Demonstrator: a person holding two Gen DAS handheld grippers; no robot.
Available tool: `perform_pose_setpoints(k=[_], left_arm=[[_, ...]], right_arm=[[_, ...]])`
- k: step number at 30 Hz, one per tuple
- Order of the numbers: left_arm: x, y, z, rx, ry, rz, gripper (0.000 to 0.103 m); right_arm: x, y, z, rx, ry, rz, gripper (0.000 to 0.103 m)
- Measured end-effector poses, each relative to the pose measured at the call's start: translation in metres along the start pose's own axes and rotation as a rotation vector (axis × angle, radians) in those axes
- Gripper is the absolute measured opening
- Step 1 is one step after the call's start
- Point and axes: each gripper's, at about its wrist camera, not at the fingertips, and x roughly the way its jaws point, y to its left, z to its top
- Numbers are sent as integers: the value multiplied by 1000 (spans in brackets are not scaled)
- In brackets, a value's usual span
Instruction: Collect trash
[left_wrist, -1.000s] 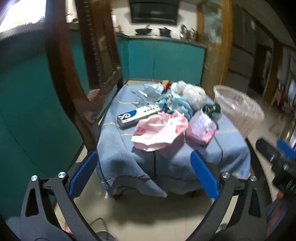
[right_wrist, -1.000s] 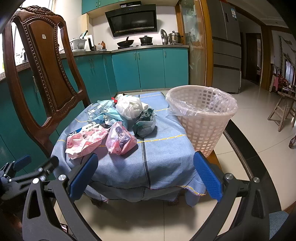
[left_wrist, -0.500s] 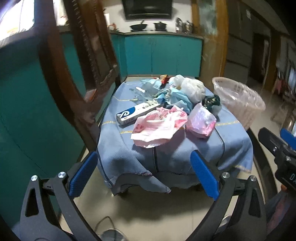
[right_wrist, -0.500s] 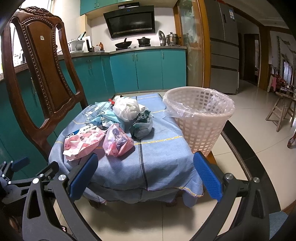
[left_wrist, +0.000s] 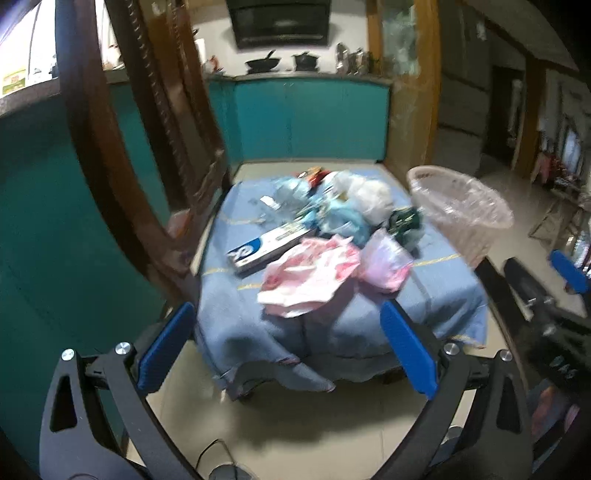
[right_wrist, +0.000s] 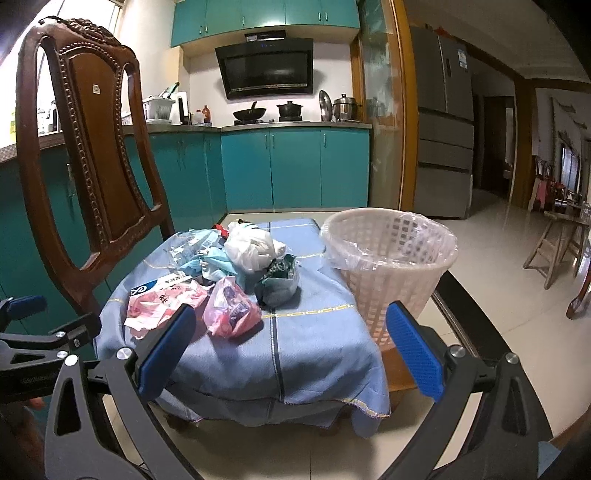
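A pile of trash lies on a low table under a blue cloth (right_wrist: 295, 343): a pink printed wrapper (left_wrist: 310, 273) (right_wrist: 162, 304), a pink bag (left_wrist: 384, 258) (right_wrist: 231, 310), a dark green bag (right_wrist: 279, 280), a white bag (right_wrist: 253, 247), a blue-white box (left_wrist: 269, 245) and light blue wrappers (left_wrist: 343, 218). A lined white basket (right_wrist: 389, 266) (left_wrist: 458, 214) stands at the table's right. My left gripper (left_wrist: 284, 347) and right gripper (right_wrist: 291, 354) are both open and empty, short of the table's near edge.
A carved wooden chair (right_wrist: 92, 158) stands at the table's left. Teal kitchen cabinets (right_wrist: 295, 170) line the back and left. A fridge (right_wrist: 443, 122) is at the back right. The left gripper (right_wrist: 33, 339) shows low left in the right wrist view.
Both grippers have moved closer to the table; the trash and basket look larger and lower in view. Both stay open.
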Motion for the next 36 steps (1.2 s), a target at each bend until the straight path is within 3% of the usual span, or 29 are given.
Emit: perform_pose_setpoints(k=[5,12,16,18,19,20,24,32,36], left_arm=[[29,-18,5,91,65,-3,100],[81,-45,11,278,118,127,91],[117,-59,8,399,146,192,76],[128,-62,5,431,165,199,59],[135,-61,4,429,192,182,36],[137,-58,3,416,207,170,12],[117,-34,16,287,176,106,8],[22,33,43,-15,-55,-59,8],[4,53,38,-119,-83,-136,8]], right_arm=[[7,-7,-2,50,47,28,100],[16,-15,-4,96,97,32,100],[20,-14,-6,93,114,38,100],[22,-12,-6,81,121,45,100],[23,-9,-7,71,122,51,100],[24,-8,-6,64,122,51,100],[31,-4,-7,39,125,65,100],[73,27,-6,-16,201,156,100],[99,41,-2,-34,190,143,88]])
